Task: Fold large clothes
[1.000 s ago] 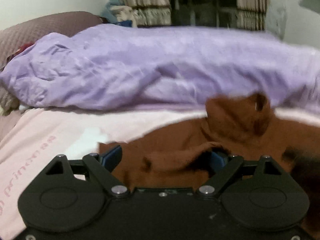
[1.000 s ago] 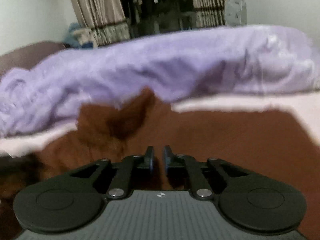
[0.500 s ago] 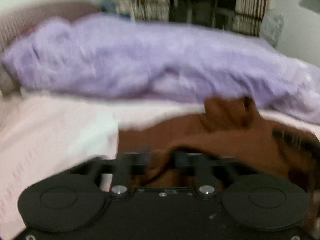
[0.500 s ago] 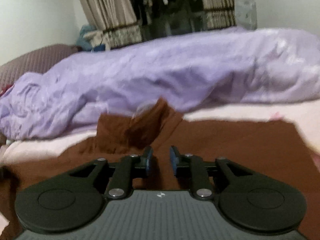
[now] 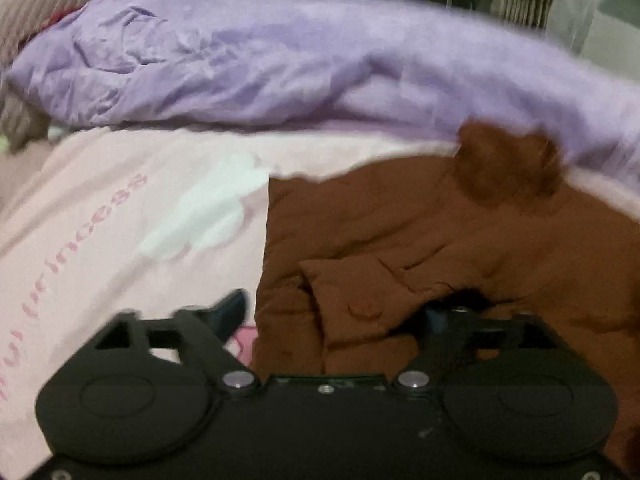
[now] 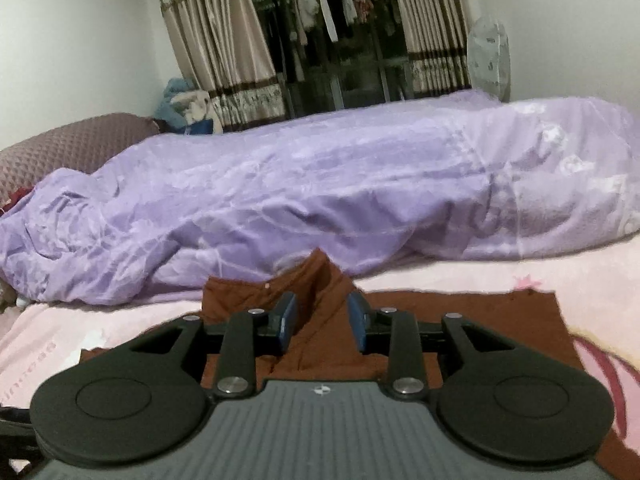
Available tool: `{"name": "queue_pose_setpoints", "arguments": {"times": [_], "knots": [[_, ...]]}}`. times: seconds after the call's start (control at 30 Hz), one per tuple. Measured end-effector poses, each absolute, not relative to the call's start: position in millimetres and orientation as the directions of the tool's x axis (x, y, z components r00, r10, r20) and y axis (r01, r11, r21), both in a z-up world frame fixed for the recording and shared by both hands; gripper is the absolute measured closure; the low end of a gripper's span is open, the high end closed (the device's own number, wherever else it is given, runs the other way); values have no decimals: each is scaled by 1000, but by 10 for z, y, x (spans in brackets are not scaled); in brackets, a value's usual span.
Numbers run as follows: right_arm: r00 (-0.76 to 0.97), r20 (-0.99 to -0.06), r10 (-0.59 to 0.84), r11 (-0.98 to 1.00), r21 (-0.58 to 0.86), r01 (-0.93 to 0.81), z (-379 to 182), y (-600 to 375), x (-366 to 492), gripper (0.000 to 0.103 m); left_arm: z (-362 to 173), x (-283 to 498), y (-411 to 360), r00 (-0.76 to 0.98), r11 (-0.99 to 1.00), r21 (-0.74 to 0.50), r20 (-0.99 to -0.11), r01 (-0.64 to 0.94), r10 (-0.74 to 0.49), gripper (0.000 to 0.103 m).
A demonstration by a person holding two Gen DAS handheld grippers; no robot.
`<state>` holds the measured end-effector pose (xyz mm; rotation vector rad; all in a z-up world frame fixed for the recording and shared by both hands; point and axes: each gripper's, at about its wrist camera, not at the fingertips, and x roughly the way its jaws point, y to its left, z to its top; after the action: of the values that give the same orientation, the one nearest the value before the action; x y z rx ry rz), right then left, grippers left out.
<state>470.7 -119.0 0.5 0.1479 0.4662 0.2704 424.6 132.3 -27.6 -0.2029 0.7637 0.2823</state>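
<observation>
Nearest the left camera, the left tongs (image 5: 336, 316) stand spread wide around a bunched fold of the brown garment (image 5: 460, 240); they are released, so nothing is held there. The right tongs (image 6: 322, 318) are parted too, with a raised ridge of the same cloth between the blue pads (image 6: 286, 320) but apparently not pinched (the gap on each side looks plain).

The garment lies on the pink bedsheet (image 5: 120, 220), its left edge running straight just beside the left tongs, its far part heaped into a lump (image 5: 504, 164) against the purple duvet (image 6: 320, 184).

The likely trouble: closing on that thick bunch would catch several layers at once, and the fold would come out crooked. A pull toward the duvet could also drag the lump under it or snag the duvet itself.

Open room lies to the left, where the sheet is bare as far as the brown pillow (image 6: 76, 140). Ahead the duvet blocks the way; beyond it stand curtains (image 6: 216, 40) and a clothes rail (image 6: 340, 12).
</observation>
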Motion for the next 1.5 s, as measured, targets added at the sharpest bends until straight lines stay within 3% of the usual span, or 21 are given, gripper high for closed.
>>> {"name": "queue_pose_setpoints", "arguments": {"times": [0.07, 0.17, 0.2, 0.23, 0.27, 0.3, 0.37, 0.57, 0.67, 0.77, 0.83, 0.9, 0.97, 1.07, 1.17, 1.23, 1.27, 1.3, 1.33, 1.37, 1.5], "knots": [[868, -405, 286, 954, 207, -217, 28, -1213, 4699, 63, -164, 4052, 1368, 724, 938, -159, -679, -307, 122, 0], [869, -401, 291, 951, 223, -215, 28, -1210, 4716, 62, -229, 3991, 1332, 721, 953, -178, -691, -246, 57, 0], [868, -403, 290, 951, 221, -215, 26, -1208, 4721, 62, -282, 4025, 1293, 706, 961, -158, -706, -227, 51, 10], [867, -406, 289, 952, 217, -215, 24, -1204, 4729, 62, -332, 4050, 1258, 693, 967, -141, -719, -212, 47, 27], [866, -409, 288, 953, 212, -217, 22, -1194, 4733, 62, -401, 4097, 1205, 677, 975, -122, -735, -188, 39, 63], [865, -412, 286, 954, 205, -218, 23, -1183, 4741, 62, -434, 4123, 1173, 670, 977, -121, -742, -175, 28, 76], [867, -408, 286, 955, 199, -221, 35, -1187, 4732, 62, -419, 4132, 1133, 678, 979, -109, -734, -171, 37, 89], [862, -430, 268, 961, 186, -207, 17, -1169, 4734, 61, 41, 3850, 1124, 725, 975, -111, -686, -193, 65, 90], [848, -460, 265, 962, 185, -201, -58, -1140, 4785, 61, -183, 3902, 1115, 671, 975, -52, -733, -216, 110, 88], [827, -497, 262, 964, 175, -200, -196, -1088, 4860, 61, -613, 4065, 1203, 615, 969, -63, -782, -240, 102, 75], [808, -533, 253, 967, 163, -195, -295, -1048, 4911, 61, -531, 4028, 1202, 632, 963, -67, -766, -262, 118, 70], [795, -556, 242, 970, 149, -191, -361, -1019, 4939, 61, -282, 3944, 1161, 673, 955, -40, -718, -295, 178, 44], [790, -566, 237, 971, 144, -189, -389, -1002, 4939, 61, -14, 3839, 1079, 734, 953, -1, -639, -303, 232, 32], [789, -566, 239, 971, 141, -193, -384, -993, 4920, 61, 240, 3863, 984, 773, 958, 34, -582, -285, 250, 33], [789, -566, 241, 971, 139, -197, -369, -992, 4912, 60, 232, 4011, 962, 769, 962, 37, -593, -271, 239, 33], [789, -565, 239, 971, 137, -196, -367, -993, 4913, 60, 100, 4021, 1003, 745, 963, 26, -628, -268, 224, 36], [790, -566, 238, 971, 137, -195, -364, -995, 4916, 60, 21, 4098, 993, 729, 963, 22, -650, -268, 217, 50], [790, -565, 237, 972, 138, -193, -365, -998, 4913, 60, -89, 4147, 1005, 703, 964, 18, -680, -267, 208, 80], [789, -566, 237, 971, 140, -192, -365, -999, 4918, 60, -209, 4193, 1034, 673, 964, 9, -714, -266, 192, 91], [789, -567, 237, 971, 141, -191, -363, -1011, 4927, 60, -317, 4226, 1069, 655, 964, 2, -734, -265, 182, 97], [788, -569, 236, 972, 141, -189, -359, -1024, 4935, 60, -435, 4235, 1071, 647, 965, 27, -737, -263, 197, 101]]}}
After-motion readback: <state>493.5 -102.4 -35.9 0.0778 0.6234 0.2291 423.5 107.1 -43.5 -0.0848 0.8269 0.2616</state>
